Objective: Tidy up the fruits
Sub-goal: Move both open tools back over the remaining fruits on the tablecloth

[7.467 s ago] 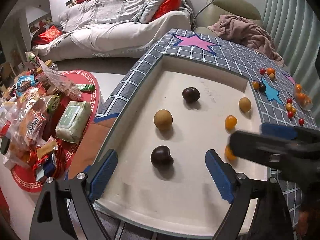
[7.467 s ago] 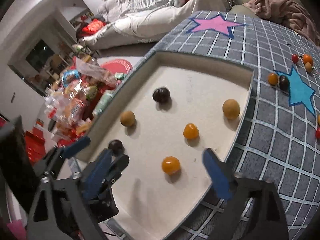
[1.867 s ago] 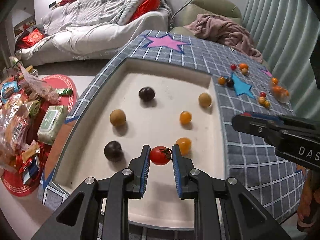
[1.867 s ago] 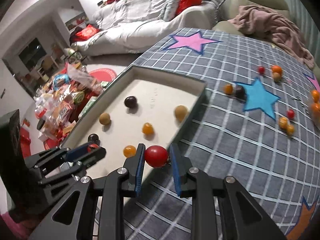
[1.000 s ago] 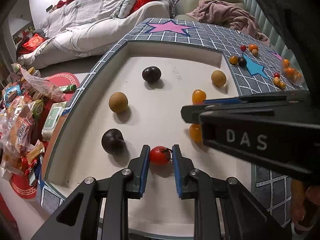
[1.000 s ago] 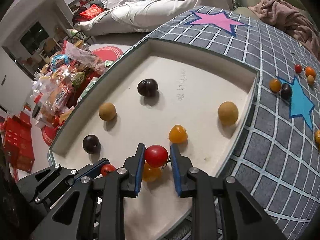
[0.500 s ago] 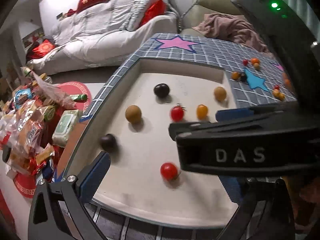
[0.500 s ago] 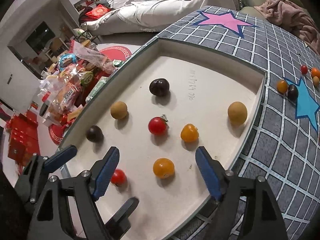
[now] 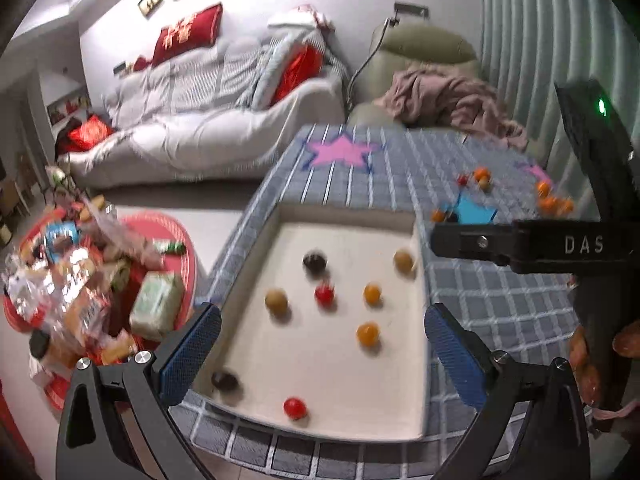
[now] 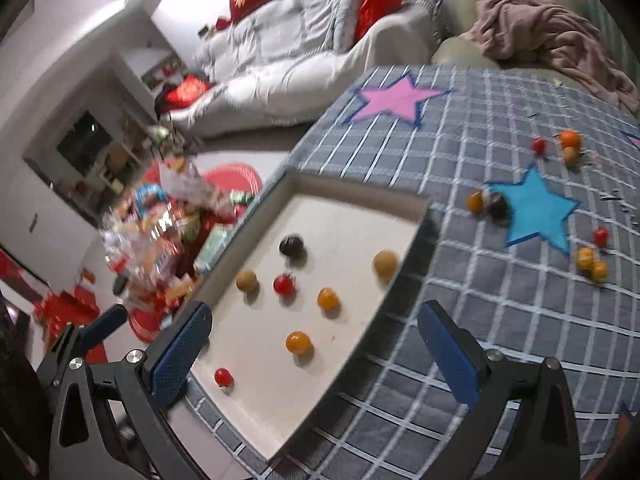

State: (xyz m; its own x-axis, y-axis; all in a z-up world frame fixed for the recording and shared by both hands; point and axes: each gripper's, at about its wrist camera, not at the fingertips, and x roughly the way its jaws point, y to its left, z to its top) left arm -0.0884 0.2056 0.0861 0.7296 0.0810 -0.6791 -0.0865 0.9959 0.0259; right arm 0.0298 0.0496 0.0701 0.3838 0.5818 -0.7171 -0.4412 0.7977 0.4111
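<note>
A cream tray (image 9: 348,216) (image 10: 344,210) on the checkered cloth holds several small fruits. One red tomato (image 9: 295,408) (image 10: 223,377) lies near its front edge and another (image 9: 324,294) (image 10: 284,284) in the middle, among orange tomatoes (image 9: 368,334), dark plums (image 9: 315,262) and tan fruits (image 9: 276,300). My left gripper (image 9: 321,314) hovers above the tray's near end, open and empty. My right gripper (image 10: 314,312) hangs over the tray's front right corner. Its jaws are opening with nothing between them. More loose fruits (image 10: 476,202) lie around the blue star (image 10: 536,210).
The right gripper's black body (image 9: 520,244) crosses the left view over the cloth, right of the tray. A heap of snack packets (image 9: 80,280) sits on a red mat on the floor at left. Behind the table are a sofa (image 9: 200,120) and an armchair with a pink blanket (image 9: 440,96).
Both grippers have opened and let go of their red tomatoes, which now lie in the tray. Both have risen and drawn back, so the tray looks smaller.
</note>
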